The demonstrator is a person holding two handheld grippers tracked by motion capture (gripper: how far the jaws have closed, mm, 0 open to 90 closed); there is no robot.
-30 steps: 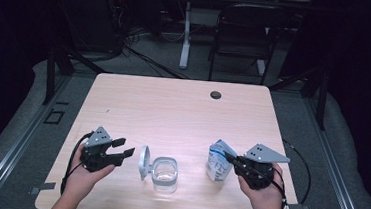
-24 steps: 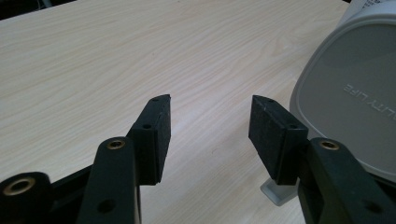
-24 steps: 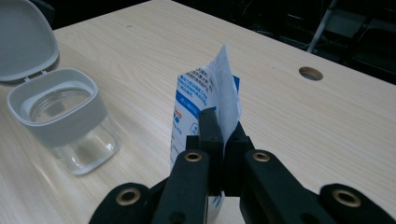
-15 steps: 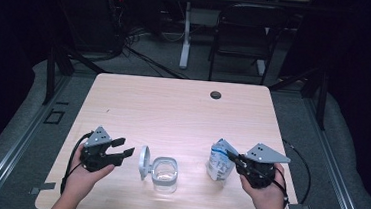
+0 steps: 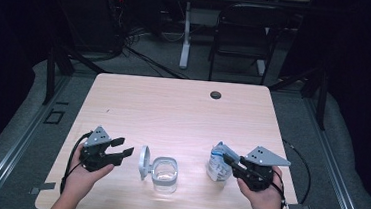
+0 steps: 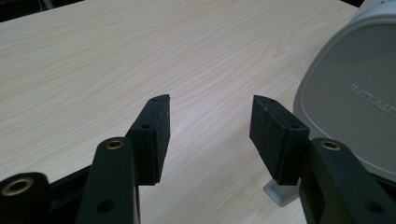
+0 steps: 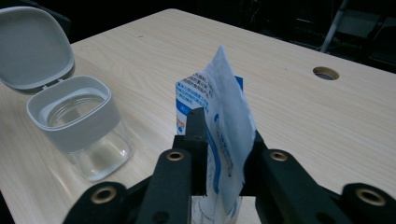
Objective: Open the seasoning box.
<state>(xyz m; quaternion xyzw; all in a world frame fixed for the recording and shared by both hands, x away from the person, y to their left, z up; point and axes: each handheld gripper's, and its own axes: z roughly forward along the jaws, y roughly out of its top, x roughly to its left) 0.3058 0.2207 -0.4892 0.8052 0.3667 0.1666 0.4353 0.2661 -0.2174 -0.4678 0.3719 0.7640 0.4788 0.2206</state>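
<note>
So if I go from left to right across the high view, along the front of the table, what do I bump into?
Left gripper → open lid → clear jar → blue and white packet → right gripper

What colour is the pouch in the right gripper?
The pouch is white with blue panels and print, clearest in the right gripper view.

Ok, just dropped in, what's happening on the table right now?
A person works at the table with a tool in each hand. The right tool has a blue-and-white pouch standing between its jaws; they have just been opening, so the grip looks to be easing, though the pouch is still snug between them. A clear jar stands beside it with its hinged grey lid flipped open. The left tool waits open and empty next to that lid.
</note>
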